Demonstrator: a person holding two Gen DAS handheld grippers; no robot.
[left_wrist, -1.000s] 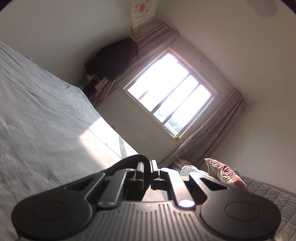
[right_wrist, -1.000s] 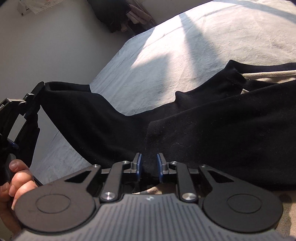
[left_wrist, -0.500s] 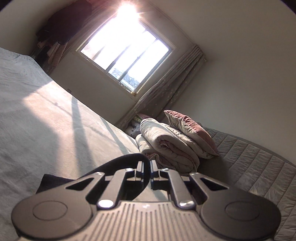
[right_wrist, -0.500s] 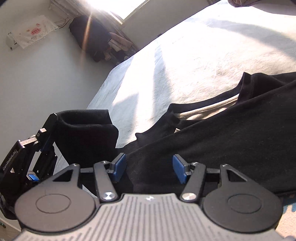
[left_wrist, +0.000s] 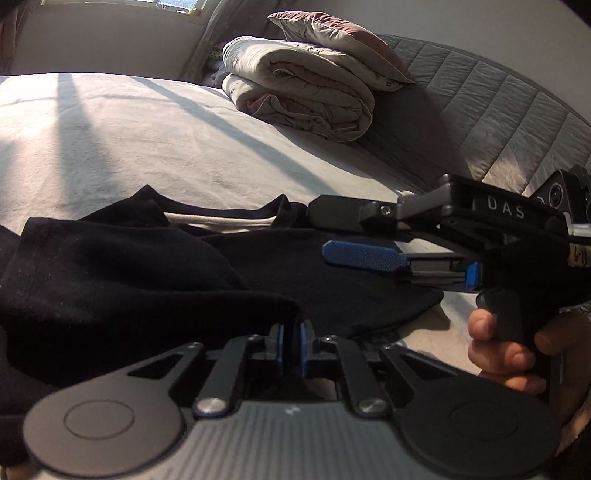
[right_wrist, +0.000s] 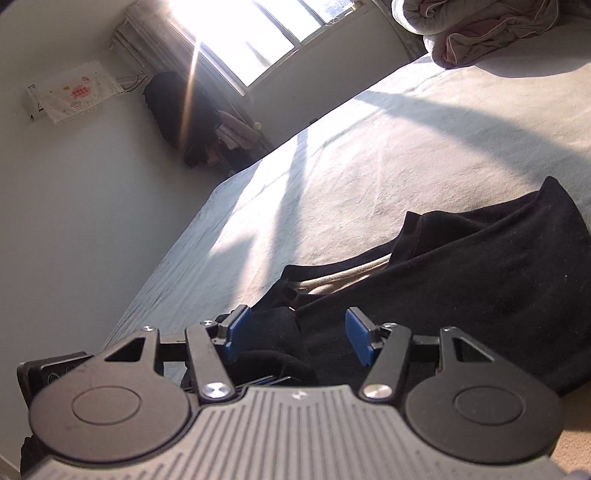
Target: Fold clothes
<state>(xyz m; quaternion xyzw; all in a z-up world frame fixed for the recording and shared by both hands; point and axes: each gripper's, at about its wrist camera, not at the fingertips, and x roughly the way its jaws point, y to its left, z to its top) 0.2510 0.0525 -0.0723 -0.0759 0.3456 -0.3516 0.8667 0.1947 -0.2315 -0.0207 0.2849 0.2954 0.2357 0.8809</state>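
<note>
Left claw: blue pads pressed nearly together, pinching a fold of the black garment. Garment lies bunched on the bed, a pale inner band showing at its far edge. Right claw: pads spread wide, black cloth beneath and between them, not gripped. In the left wrist view the right claw reaches in from the right, low over the garment, a hand wrapped around its grip. Folded duvet with a pillow on top sits near the padded headboard. Window bright; sun stripes across the sheet.
</note>
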